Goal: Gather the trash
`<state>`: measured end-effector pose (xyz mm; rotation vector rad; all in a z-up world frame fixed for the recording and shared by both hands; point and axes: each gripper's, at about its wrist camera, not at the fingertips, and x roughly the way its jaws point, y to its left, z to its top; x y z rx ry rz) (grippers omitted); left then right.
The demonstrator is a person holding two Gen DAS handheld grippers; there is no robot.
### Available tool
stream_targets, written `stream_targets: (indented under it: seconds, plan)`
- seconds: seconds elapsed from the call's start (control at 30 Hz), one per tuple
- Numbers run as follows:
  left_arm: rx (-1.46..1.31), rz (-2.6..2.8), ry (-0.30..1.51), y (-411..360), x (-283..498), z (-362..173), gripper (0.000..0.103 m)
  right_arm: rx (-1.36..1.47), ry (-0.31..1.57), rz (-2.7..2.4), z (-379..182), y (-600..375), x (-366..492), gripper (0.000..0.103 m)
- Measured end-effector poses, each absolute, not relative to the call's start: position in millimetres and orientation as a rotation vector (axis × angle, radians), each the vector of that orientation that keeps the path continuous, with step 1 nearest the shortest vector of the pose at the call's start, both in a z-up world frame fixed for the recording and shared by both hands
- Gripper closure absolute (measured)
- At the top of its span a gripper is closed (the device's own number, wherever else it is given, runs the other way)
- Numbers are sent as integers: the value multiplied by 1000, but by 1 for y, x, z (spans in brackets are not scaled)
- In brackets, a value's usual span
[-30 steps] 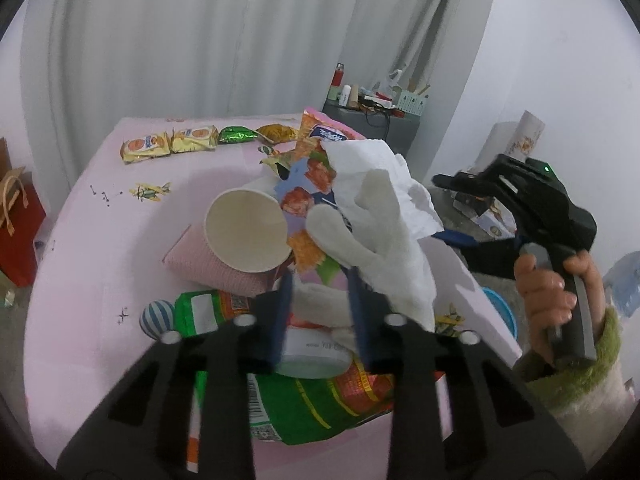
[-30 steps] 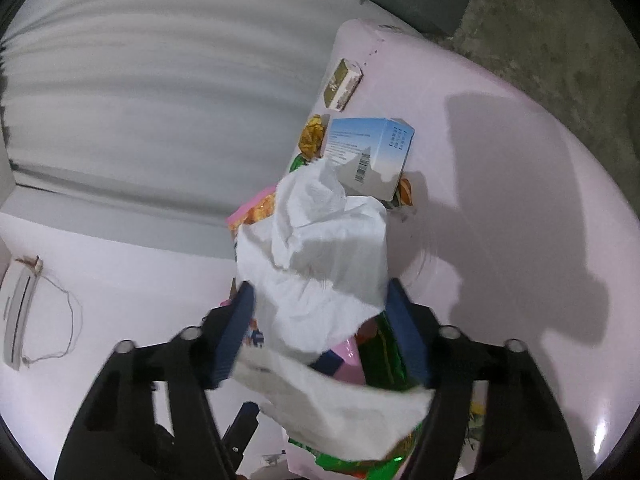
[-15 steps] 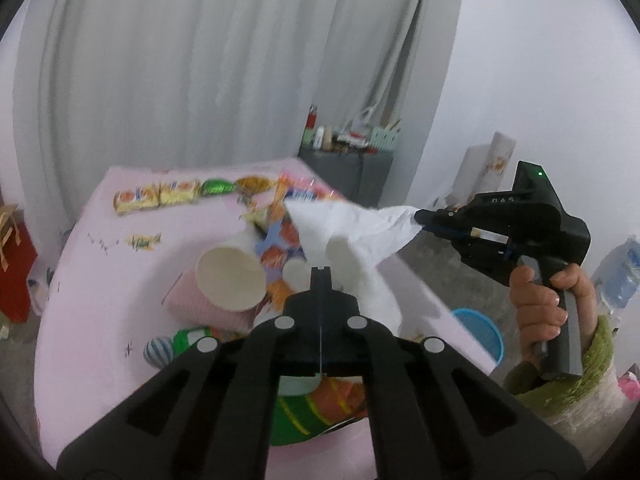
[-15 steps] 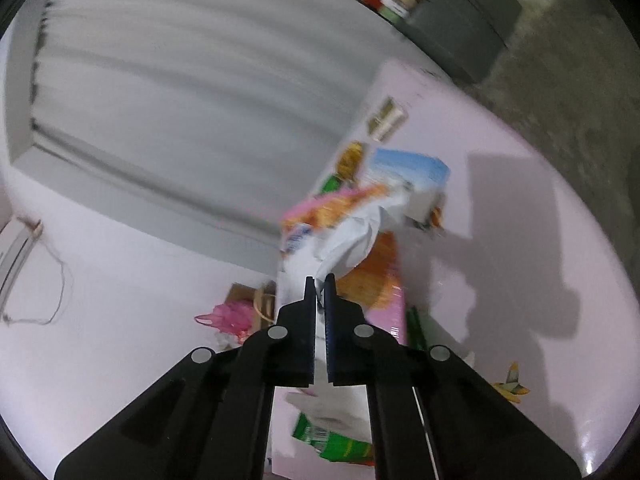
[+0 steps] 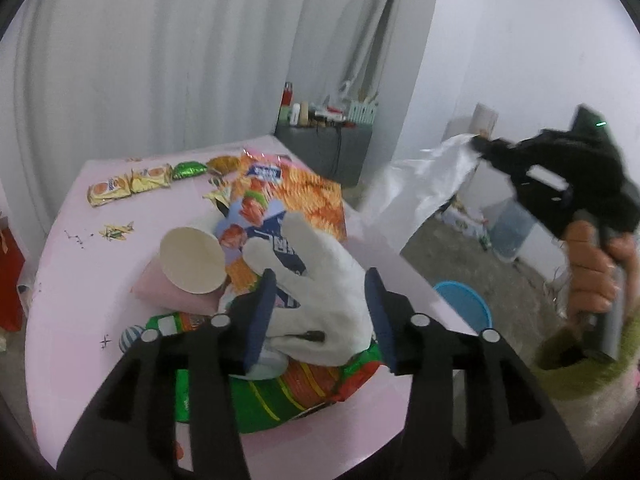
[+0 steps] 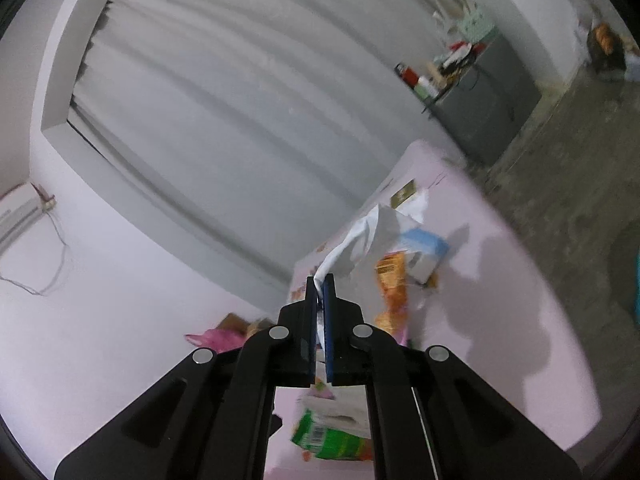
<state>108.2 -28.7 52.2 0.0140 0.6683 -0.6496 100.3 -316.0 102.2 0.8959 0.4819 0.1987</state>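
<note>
A heap of trash lies on the pink table point(image 5: 72, 280): a white glove point(image 5: 320, 312), a paper cup point(image 5: 192, 260) on its side, an orange snack bag point(image 5: 296, 196) and a green snack bag point(image 5: 280, 392). My left gripper point(image 5: 320, 280) hovers over the heap. Its jaws are opening, with the glove lying between them and no pad pressing on it. My right gripper point(image 6: 320, 282) is shut on a corner of a thin white sheet point(image 6: 368, 236). Seen from the left wrist, the right gripper point(image 5: 476, 144) holds the sheet point(image 5: 424, 184) in the air beyond the table's right edge.
Biscuit packets point(image 5: 128, 184) and small wrappers lie at the far side of the table. A blue box point(image 6: 424, 248) sits beside the orange bag. On the floor to the right stands a blue basin point(image 5: 464, 304). A grey cabinet point(image 5: 324, 148) stands behind, and curtains cover the back wall.
The right gripper closed on the white sheet and lifted it off the heap, up and to the right. The left gripper shut, rose a little, then opened around the glove.
</note>
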Motion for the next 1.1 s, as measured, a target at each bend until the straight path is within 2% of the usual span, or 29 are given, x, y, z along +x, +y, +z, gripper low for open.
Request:
stream_targets:
  seconds: [0.07,0.3,0.43,0.47,0.57,0.93,0.97,1.0,1.03,1.07,1.1]
  plan:
    - [39,-600,693,-39,120,46,50,877,485,180,100,-316,94,100]
    - [93,-467,749,-60,163,24,52,872,511,143,85,-321,82,100]
    - [109,-429,778,-61,176,14,82,884,522,131,78,-328,76,100]
    - [113,-420,776,-60,176,14,92,887,523,128,77,-329,74,100]
    - [131,-406,754,-56,176,15,103,890,524,121,75,-333,72,100]
    - [110,-459,675,-51,165,38,103,907,515,125,73,-337,66,100]
    - [104,-475,701,-54,168,37,100,905,513,125,73,-336,65,100]
    - [97,-482,723,-56,170,35,77,905,513,126,74,-336,64,100]
    - [79,-490,754,-58,175,33,51,906,513,126,73,-336,63,100]
    - [67,-490,768,-60,178,31,46,907,514,125,72,-336,63,100]
    - [59,-490,778,-63,180,29,46,909,516,123,72,-336,62,100]
